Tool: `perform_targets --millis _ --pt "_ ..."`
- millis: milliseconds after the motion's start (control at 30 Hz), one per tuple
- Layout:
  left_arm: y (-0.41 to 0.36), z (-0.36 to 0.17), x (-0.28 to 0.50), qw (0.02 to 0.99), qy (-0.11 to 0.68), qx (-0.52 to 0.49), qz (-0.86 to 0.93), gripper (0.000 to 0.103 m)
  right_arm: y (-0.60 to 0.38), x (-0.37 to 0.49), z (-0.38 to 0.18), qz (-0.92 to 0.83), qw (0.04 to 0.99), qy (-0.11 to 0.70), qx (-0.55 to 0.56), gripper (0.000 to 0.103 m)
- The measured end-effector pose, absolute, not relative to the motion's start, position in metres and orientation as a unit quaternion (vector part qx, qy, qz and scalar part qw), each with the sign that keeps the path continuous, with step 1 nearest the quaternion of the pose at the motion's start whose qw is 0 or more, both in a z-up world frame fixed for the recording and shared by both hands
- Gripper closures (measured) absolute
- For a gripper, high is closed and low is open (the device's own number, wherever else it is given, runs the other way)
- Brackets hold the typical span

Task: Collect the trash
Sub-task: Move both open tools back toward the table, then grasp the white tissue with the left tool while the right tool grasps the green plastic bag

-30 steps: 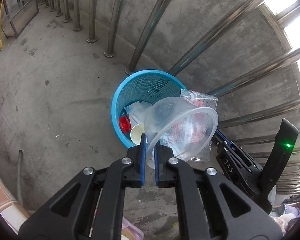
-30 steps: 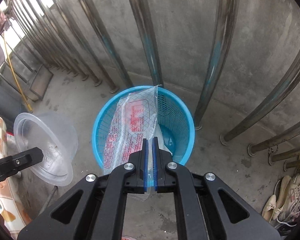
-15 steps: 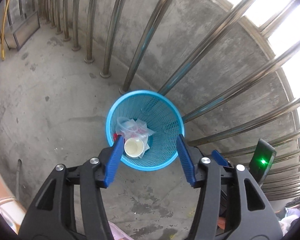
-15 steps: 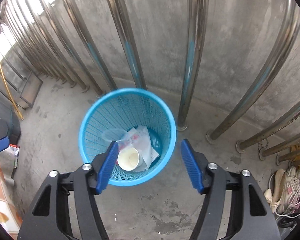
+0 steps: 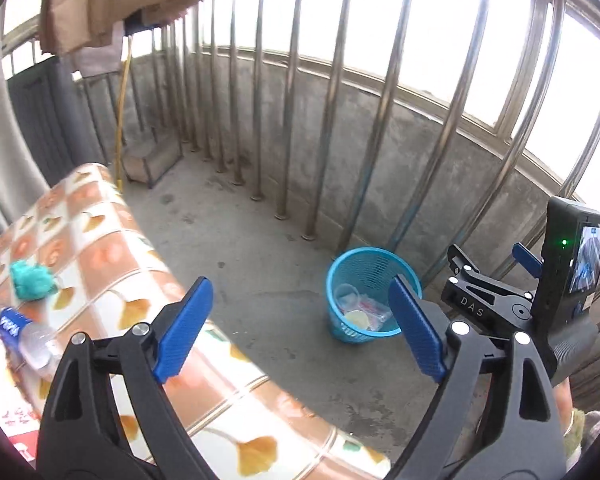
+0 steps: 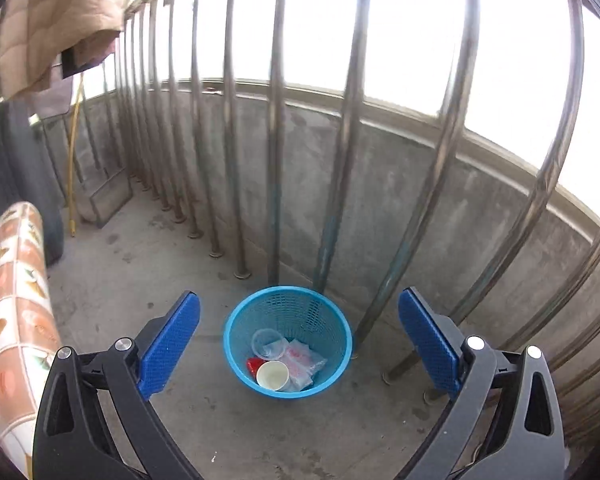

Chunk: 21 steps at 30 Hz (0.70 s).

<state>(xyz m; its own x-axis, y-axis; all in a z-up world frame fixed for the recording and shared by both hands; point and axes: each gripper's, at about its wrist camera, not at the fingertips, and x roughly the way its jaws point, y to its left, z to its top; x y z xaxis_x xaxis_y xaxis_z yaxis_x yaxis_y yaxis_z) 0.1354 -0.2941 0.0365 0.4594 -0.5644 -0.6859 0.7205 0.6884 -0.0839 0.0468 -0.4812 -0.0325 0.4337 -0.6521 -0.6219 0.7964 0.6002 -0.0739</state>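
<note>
Trash: a clear plastic cup (image 6: 267, 343), a paper cup (image 6: 272, 375), a printed plastic wrapper (image 6: 302, 362) and a red scrap (image 6: 253, 365) lie inside the basket.
Basket: blue mesh wastebasket (image 6: 320, 384), upright on the concrete floor (image 6: 120, 280), close to the steel railing bars (image 6: 276, 184).
Right gripper (image 6: 299, 344): jaws have just been opening; now wide, nothing between them, raised above the basket.
Left gripper (image 5: 300, 326): jaws have just been opening; wide and empty.
Table: patterned tablecloth (image 5: 112, 264) carries a plastic bottle (image 5: 28, 340) and a green crumpled scrap (image 5: 30, 278).
</note>
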Motion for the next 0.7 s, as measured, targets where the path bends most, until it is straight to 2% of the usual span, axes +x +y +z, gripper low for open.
perform_targets --millis 233,533,700 --pt "-0.157 0.062 0.110 0.893 0.327 0.079 -0.299 0.012 -0.383 0.075 0.015 -0.305 0.903 0.301 0.040 0.006" --pt "0.031 0.049 0.086 0.939 0.310 0.029 -0.149 0.012 -0.263 0.118 0.034 -0.066 0.950 0.297 0.066 0.006" --pt "0.088 0.024 0.090 0.944 0.319 0.044 -0.066 0.012 -0.216 0.148 0.033 0.034 0.944 0.316 0.088 0.006"
